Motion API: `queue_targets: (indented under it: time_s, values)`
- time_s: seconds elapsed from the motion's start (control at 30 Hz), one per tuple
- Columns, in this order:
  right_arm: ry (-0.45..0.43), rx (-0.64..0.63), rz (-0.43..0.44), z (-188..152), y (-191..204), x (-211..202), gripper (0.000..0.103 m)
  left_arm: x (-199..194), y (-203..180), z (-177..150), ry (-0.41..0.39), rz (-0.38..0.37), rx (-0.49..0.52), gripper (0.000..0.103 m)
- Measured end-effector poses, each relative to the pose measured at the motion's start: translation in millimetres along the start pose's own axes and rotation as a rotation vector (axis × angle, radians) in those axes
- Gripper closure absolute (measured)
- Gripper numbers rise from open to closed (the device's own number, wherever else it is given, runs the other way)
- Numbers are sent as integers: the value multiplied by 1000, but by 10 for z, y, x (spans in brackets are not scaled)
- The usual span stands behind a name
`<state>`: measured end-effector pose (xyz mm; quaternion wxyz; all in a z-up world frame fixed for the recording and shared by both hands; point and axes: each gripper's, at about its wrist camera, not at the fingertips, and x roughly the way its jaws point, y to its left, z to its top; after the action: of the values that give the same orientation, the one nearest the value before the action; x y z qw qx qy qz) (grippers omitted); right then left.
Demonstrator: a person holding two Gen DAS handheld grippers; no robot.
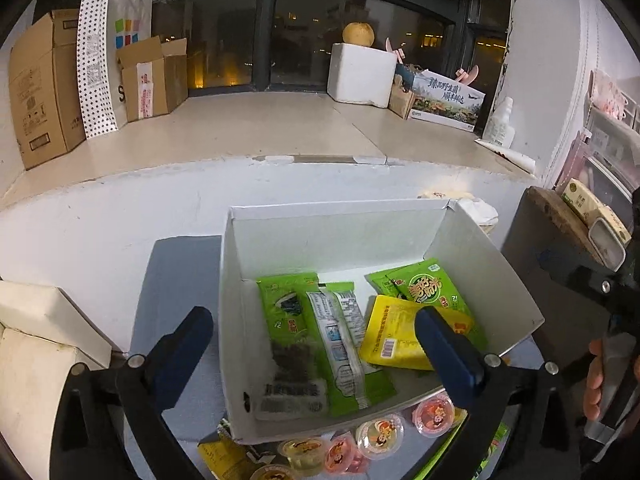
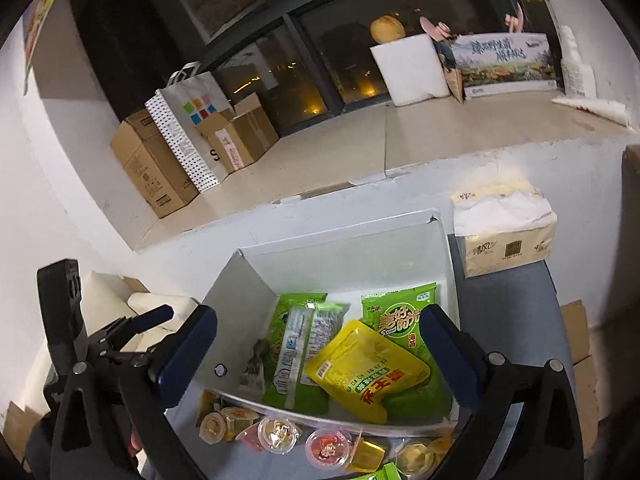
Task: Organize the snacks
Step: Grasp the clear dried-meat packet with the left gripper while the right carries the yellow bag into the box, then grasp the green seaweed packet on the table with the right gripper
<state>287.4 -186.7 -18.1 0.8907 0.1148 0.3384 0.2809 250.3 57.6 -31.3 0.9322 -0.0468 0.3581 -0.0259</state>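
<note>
Nearest, we hold both tongs agape and empty: left gripper (image 1: 312, 344), right gripper (image 2: 320, 344). Jelly cups (image 2: 328, 450) lie loose on the table just before the white box (image 2: 348, 256); we judge gathering them comes next. Inside lie green packets (image 2: 396, 312) and a yellow pouch (image 2: 366, 368).

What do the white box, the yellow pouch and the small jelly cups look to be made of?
White box: likely matte paperboard, with thin folded walls. Yellow pouch: glossy plastic film, with highlights and a sealed edge. Jelly cups: clear plastic with printed film lids, apparently.
</note>
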Motion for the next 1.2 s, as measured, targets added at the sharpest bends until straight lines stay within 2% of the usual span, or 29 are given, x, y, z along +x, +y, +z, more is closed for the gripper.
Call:
queue_targets:
  time_s: [0.17, 0.27, 0.4, 0.47, 0.6, 0.7, 0.8, 0.93, 1.0, 1.2]
  values:
    - [-18, -38, 47, -247, 110, -303, 0, -340, -38, -209, -46, -2, 28, 0]
    - [-5, -48, 69, -547, 124, -485, 0, -547, -88, -414, -53, -14, 39, 0]
    - [32, -47, 45, -970, 99, -590, 0, -820, -120, -788, -70, -34, 1, 0]
    - [66, -20, 14, -1191, 47, -595, 0, -874, -153, -1019, -67, -33, -4, 0]
    - [140, 117, -79, -1667, -117, -564, 0, -848, -227, -1331, -29, -39, 20, 0]
    - [225, 217, -65, -1850, -241, -417, 0, -815, -239, -1468, -4, -48, 21, 0]
    - [282, 268, -115, -1913, -258, -258, 0, -835, -206, -1554, 1, -59, -1, 0]
    - [289, 291, -181, -1842, -74, -81, 0, -885, -115, -1626, -7, -52, -26, 0]
    - [286, 302, -242, -1760, 19, 53, 0, -916, -54, -1654, -10, -53, -35, 0]
    - [295, 345, -552, -1649, 262, 406, 0, -990, 142, -1705, -28, -32, -62, 0]
